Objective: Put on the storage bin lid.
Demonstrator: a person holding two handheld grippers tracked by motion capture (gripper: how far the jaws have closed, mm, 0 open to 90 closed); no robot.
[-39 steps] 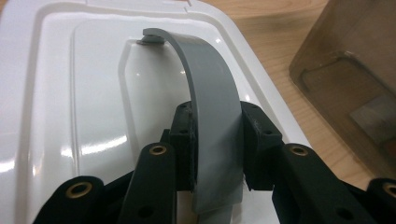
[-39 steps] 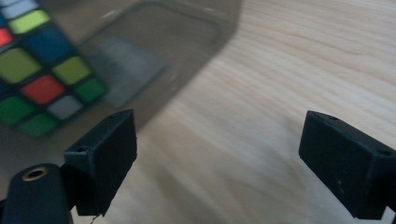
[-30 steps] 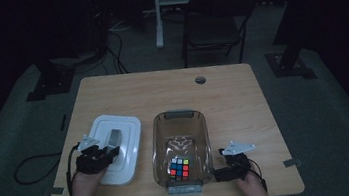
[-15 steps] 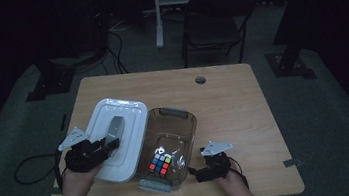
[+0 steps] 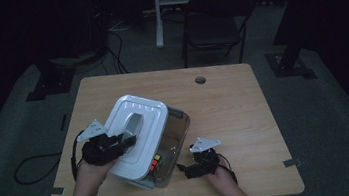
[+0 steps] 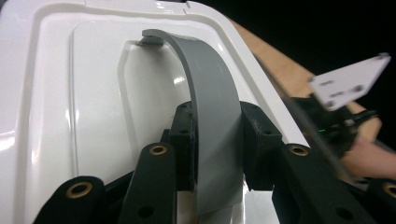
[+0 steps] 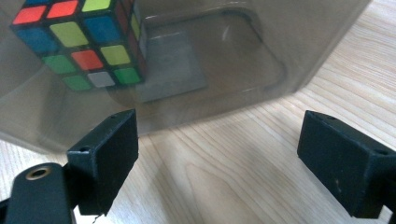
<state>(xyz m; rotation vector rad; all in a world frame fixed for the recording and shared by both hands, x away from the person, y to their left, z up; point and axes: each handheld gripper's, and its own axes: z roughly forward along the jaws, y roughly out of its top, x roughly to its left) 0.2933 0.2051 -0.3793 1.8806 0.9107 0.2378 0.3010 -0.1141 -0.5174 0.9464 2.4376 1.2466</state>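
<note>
Grey handle (image 6: 212, 135) sits clamped in our left gripper (image 6: 215, 144); the white lid (image 5: 136, 133) has moved from beside the box (image 5: 179, 132) to tilt over it, ready for closing. Our right gripper (image 7: 217, 154) waits open beside the box, cube (image 7: 79, 42) inside.

High view: dim overall, room beyond the pale wooden table (image 5: 232, 96) falls to near black, image soft and grainy. Left gripper view: bright overhead light, glare patches on the glossy white plastic lid (image 6: 70, 116), nearest black jaws slightly out of focus. Right gripper view: evenly lit, multicoloured puzzle cube (image 7: 79, 39) hazy through the smoky translucent plastic bin (image 7: 233, 51), soft shadow under it.
</note>
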